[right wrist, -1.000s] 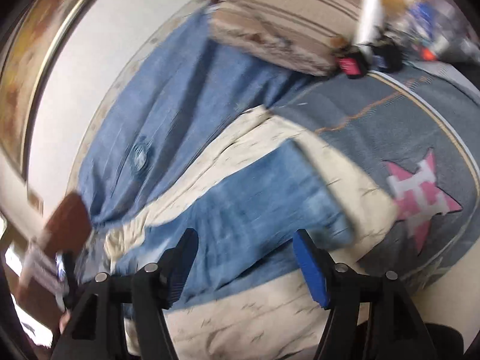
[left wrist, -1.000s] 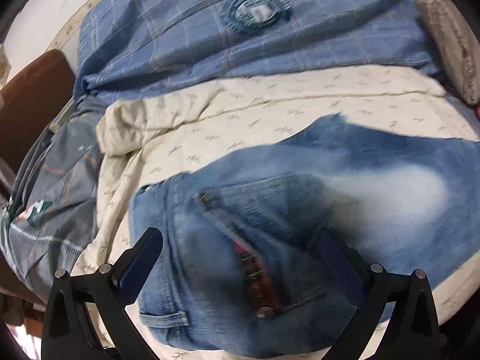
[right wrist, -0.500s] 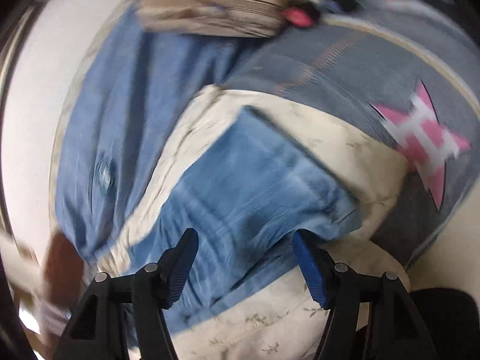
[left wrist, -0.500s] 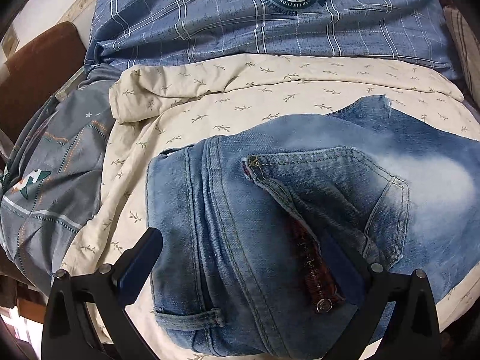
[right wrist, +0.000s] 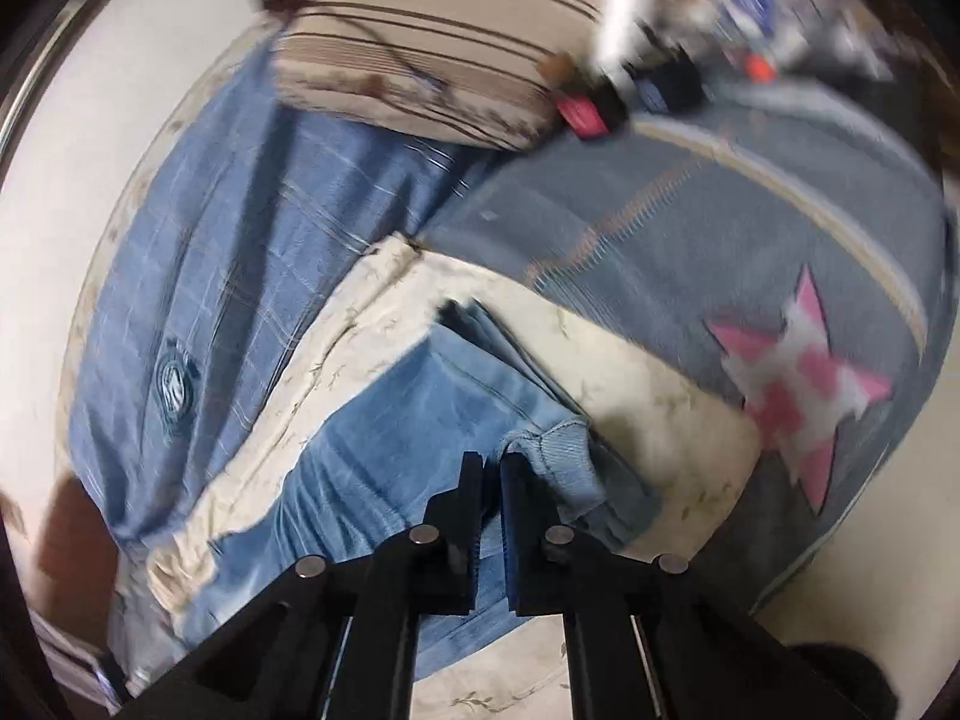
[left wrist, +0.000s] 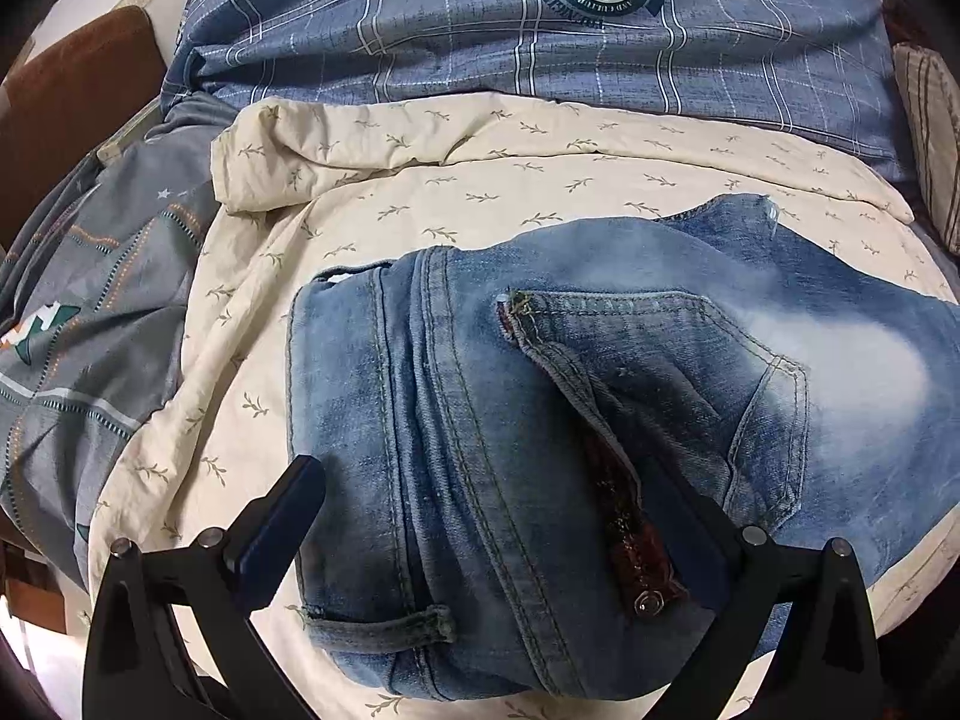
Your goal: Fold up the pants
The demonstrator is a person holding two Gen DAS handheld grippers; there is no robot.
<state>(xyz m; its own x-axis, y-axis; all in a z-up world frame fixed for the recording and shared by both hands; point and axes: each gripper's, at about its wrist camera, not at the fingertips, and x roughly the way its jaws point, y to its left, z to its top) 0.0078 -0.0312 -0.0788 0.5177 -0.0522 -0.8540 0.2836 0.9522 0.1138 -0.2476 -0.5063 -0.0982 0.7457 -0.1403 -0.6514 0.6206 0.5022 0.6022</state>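
Note:
Faded blue jeans (left wrist: 540,420) lie on a cream leaf-print sheet (left wrist: 480,180). In the left wrist view I see their waistband, a belt loop and a back pocket with a dark red trim. My left gripper (left wrist: 486,516) hovers open just above the waist end, one finger beside the waistband and the other over the pocket. In the right wrist view the jeans (right wrist: 384,420) show their leg end, its hem bunched up. My right gripper (right wrist: 491,480) is shut there, with a fold of denim pinched between its pads.
A blue plaid cover with a round badge (left wrist: 540,30) lies beyond the sheet. A grey quilt (right wrist: 690,228) with a pink star (right wrist: 798,384) flanks it. A striped pillow (right wrist: 432,48) and blurred small items sit further back. A brown cushion (left wrist: 66,102) is at the left.
My right gripper's jaws have gone from wide open to shut on the hem of the jeans' leg. The left gripper dropped closer over the waist end and stays open.

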